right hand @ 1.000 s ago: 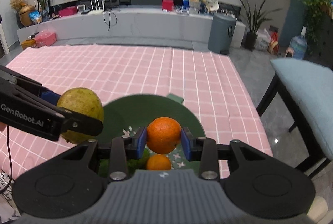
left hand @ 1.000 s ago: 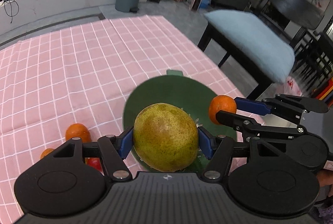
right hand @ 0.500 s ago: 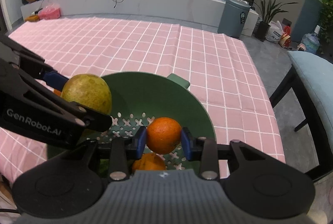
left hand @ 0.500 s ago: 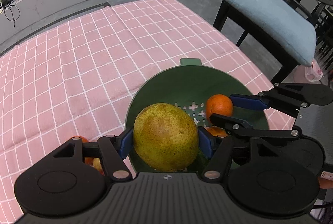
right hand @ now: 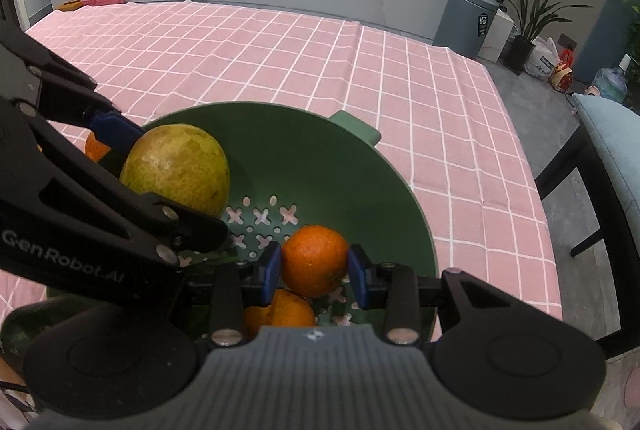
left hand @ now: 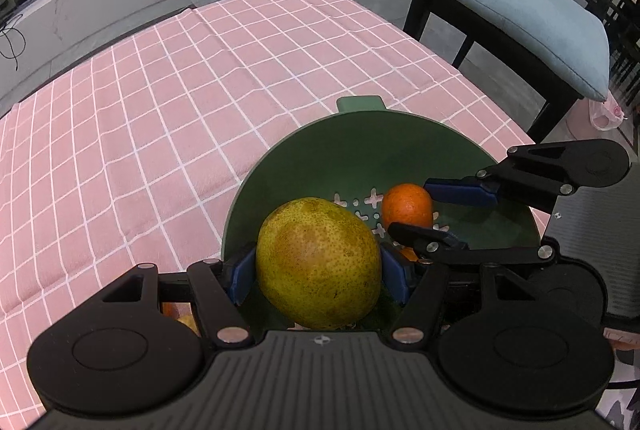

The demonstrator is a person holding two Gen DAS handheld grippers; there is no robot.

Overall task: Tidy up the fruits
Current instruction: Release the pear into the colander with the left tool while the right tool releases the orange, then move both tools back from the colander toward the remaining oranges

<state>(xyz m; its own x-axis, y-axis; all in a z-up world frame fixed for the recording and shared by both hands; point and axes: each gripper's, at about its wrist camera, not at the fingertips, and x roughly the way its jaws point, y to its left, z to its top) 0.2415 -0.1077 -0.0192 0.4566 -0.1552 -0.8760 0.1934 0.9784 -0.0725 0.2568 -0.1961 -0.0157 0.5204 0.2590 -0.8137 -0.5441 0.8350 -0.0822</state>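
"GenRobot.AI" lettering on left gripper (right hand: 152,186), clamped on pear (left hand: 318,262) over green colander (left hand: 304,158). Right gripper (right hand: 315,266) pinches orange (right hand: 315,260) above second orange (right hand: 286,312) in colander. Pink checked tablecloth (left hand: 160,110); grey bin (right hand: 466,18), marble ledge behind.

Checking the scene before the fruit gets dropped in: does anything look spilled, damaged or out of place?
Nothing stands out. The green colander sits upright on the pink tablecloth. The left gripper holds the pear and the right gripper an orange over it. Another orange lies inside.
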